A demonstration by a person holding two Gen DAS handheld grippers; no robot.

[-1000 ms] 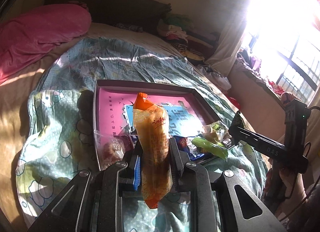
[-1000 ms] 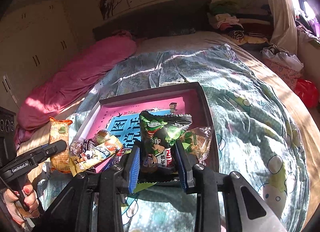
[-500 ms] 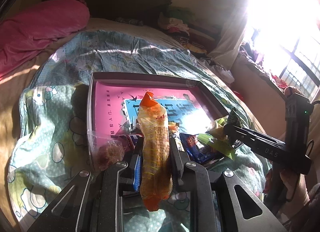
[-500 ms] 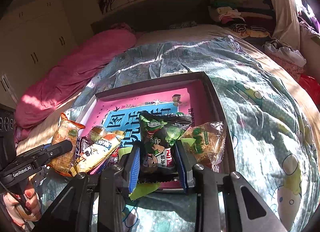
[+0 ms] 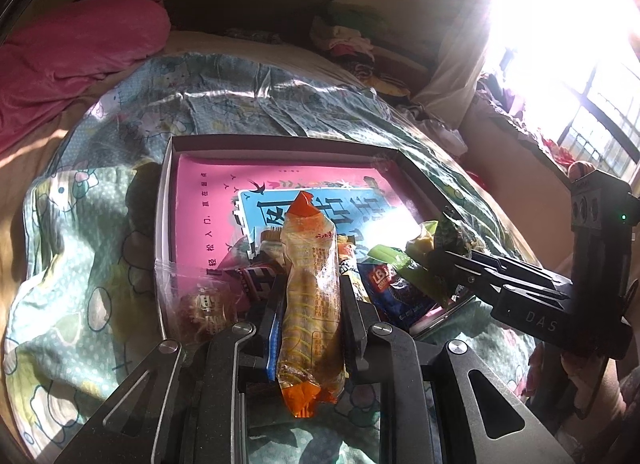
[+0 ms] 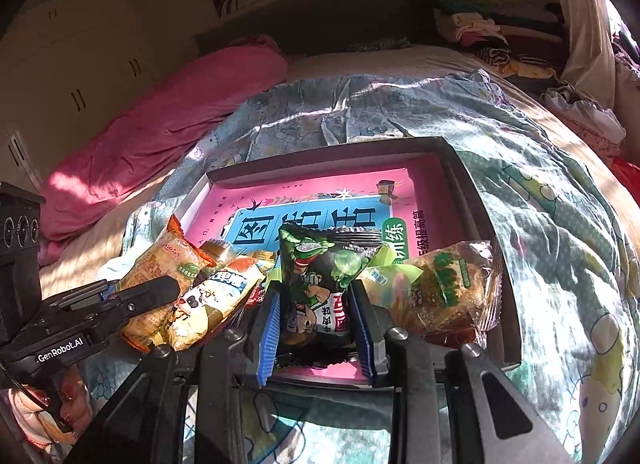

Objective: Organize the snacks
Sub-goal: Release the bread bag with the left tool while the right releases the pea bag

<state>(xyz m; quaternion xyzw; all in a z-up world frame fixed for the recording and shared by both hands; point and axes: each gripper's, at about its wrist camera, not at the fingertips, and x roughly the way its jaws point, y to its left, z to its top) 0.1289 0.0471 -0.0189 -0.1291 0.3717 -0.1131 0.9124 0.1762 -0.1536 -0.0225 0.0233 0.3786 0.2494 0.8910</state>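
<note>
Sunlight from the window washes over a bed covered with a pale blue-green cartoon-print quilt, and on it I see the shallow dark-walled cardboard box with a pink and blue printed bottom that takes the snacks. My left gripper is clamped on a long clear-and-orange plastic packet of yellowish snack, held upright between the blue pads, its orange top standing over the near part of the box and its orange bottom hanging below the jaws. My right gripper is closed on a dark green and black cartoon-printed snack bag, also upright, just above the box's near edge. Inside the near end of the box, I can make out a clear bag of brownish pieces in the left corner, a dark blue wrapped snack near the middle, and a clear packet of golden cake with a green label at the right side, touching the wall. A cream packet with a cartoon face leans beside the orange one. The far half of the box bottom is bare. A rolled pink blanket lies along the left of the bed, well apart from the box. In the right wrist view a hand shows under the left tool.
</note>
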